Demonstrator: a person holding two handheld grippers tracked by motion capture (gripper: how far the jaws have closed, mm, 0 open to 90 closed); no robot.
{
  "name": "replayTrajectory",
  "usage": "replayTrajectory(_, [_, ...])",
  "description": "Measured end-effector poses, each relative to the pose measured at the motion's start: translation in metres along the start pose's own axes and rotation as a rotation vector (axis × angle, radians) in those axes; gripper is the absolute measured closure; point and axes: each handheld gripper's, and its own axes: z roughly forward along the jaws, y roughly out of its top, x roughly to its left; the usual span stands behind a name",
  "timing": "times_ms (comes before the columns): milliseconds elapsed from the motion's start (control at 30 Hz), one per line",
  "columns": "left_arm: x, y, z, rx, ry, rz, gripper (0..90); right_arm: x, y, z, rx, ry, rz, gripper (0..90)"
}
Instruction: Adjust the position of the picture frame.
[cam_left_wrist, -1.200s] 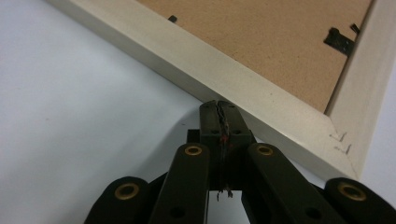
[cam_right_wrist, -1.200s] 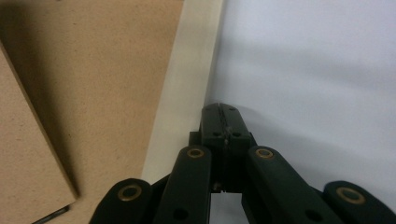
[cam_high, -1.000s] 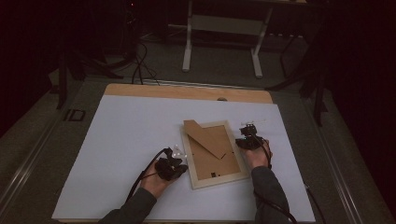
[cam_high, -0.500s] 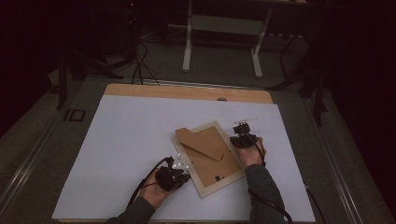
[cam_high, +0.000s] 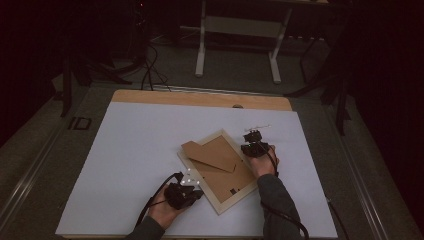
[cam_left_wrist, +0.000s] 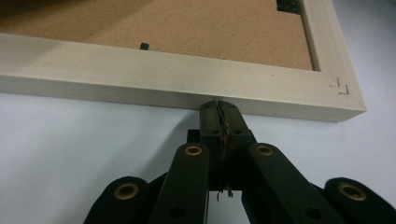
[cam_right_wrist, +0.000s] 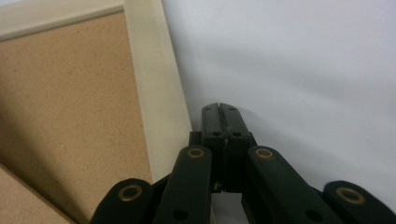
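A pale wooden picture frame (cam_high: 238, 200) lies face down on the white table top (cam_high: 130, 165), set askew, with its brown backing board (cam_high: 222, 175) and folded stand flap up. My left gripper (cam_high: 196, 189) sits at the frame's near-left rail. It is shut and empty, and its tips (cam_left_wrist: 218, 105) butt against the outer side of the frame (cam_left_wrist: 163, 74). My right gripper (cam_high: 252, 137) lies beside the frame's right rail, shut on nothing. Its tips (cam_right_wrist: 220, 108) rest on the table just right of the rail (cam_right_wrist: 159, 88), pointing along it.
A bare wooden strip (cam_high: 200, 98) runs along the table's far edge. Beyond it are a dark floor, cables (cam_high: 150, 70) and the legs of a stand (cam_high: 201, 55). White surface stretches to the left of the frame. Cables trail from both grippers over the near edge.
The frame has turned counter-clockwise on the table. My right gripper moved away and left along its right side; my left gripper slid slightly nearer. Both stayed shut.
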Motion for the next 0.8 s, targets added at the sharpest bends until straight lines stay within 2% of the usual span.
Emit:
replayTrajectory(233, [-0.005, -0.005, -0.001, -0.019, -0.025, -0.004, 90.0, 0.011, 0.008, 0.006, 0.003, 0.003, -0.029, 90.0])
replayTrajectory(467, [-0.013, -0.008, 0.0, -0.032, -0.044, 0.029, 90.0, 0.028, 0.016, 0.013, 0.0, -0.008, -0.08, 90.0])
replayTrajectory(667, [-0.012, -0.009, -0.003, -0.04, -0.047, 0.031, 90.0, 0.031, 0.015, 0.012, -0.015, -0.012, -0.129, 90.0])
replayTrajectory(800, [-0.008, -0.007, -0.013, -0.073, -0.047, 0.028, 90.0, 0.029, 0.013, 0.007, -0.023, -0.002, -0.142, 90.0])
